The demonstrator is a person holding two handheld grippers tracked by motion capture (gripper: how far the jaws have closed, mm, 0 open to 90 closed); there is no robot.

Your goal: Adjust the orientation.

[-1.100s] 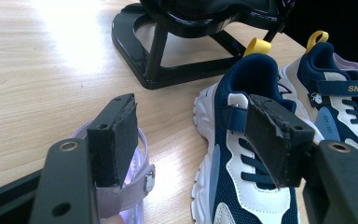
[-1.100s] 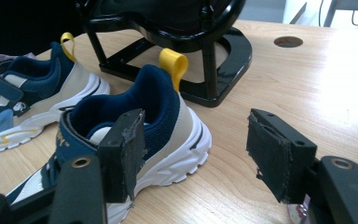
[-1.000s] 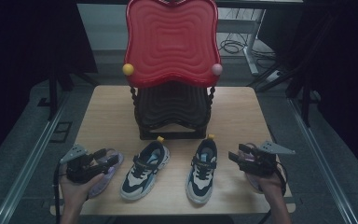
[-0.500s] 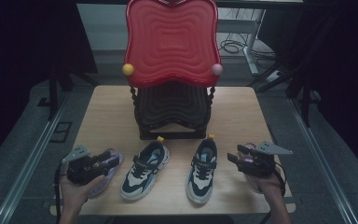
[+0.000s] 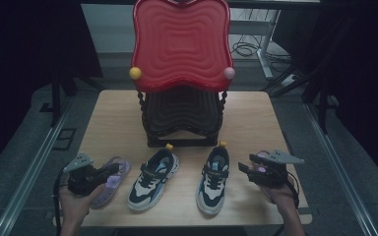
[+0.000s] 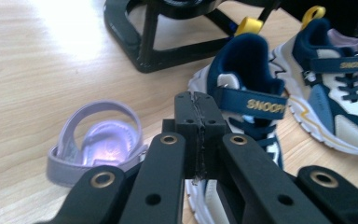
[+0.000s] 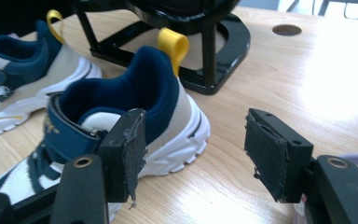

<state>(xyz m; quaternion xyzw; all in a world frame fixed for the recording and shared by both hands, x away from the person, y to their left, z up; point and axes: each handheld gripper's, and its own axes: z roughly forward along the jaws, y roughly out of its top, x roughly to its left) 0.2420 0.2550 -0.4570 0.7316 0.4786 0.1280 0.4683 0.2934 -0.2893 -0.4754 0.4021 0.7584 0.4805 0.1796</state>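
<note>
Now the left hand-held gripper (image 6: 199,135) has just closed empty.

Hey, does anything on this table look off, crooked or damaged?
Mostly tidy. The left sneaker lies angled, not parallel with the right sneaker. The right gripper pads look frayed along their edges. A lilac sandal lies beside the sneakers, unpaired there.

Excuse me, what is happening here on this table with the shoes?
A person holds a gripper in each hand at a wooden table. The left gripper has just closed, with nothing between its jaws, above a purple sandal. The right gripper is open beside the right sneaker. The left sneaker lies untouched before a black rack.
</note>
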